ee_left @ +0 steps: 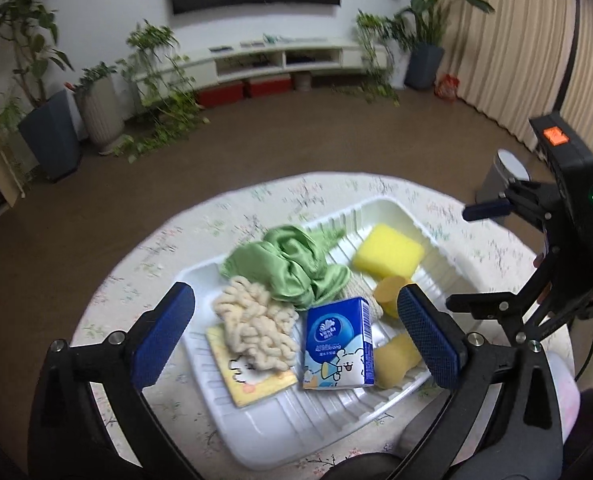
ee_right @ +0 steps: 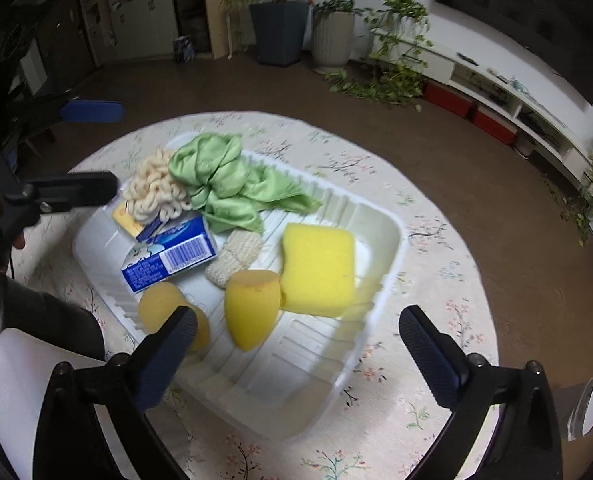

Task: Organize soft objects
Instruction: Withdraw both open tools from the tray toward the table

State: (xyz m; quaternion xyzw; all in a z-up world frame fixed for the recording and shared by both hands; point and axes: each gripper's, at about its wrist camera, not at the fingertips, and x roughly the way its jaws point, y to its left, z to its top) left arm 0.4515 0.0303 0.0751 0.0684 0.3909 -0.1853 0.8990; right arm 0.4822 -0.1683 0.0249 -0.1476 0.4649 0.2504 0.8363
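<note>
Left wrist view looked down between the spread fingers of the left gripper, nothing caught between its blue pads. Below them a white ribbed tray sat on a round table with a floral cloth. Inside the tray lay a crumpled green satin cloth, a cream chenille bundle resting partly on a flat yellow cartoon cloth, and a blue tissue pack standing just beside the bundle. A rectangular yellow sponge lay at the far end of the tray, and two rounded orange-yellow sponges sat near the right finger, partly hidden by it. At the right edge of that view the right gripper hung over the table's side.

From the right wrist, the right gripper also stood wide apart and empty above the near edge of the tray. There the rectangular yellow sponge touched an egg-shaped sponge; a second rounded sponge lay near the left finger. A small knitted cream piece rested between the tissue pack and the egg-shaped sponge. The green cloth and chenille bundle filled the far corner. The left gripper showed at the left, its fingers spread apart.
</note>
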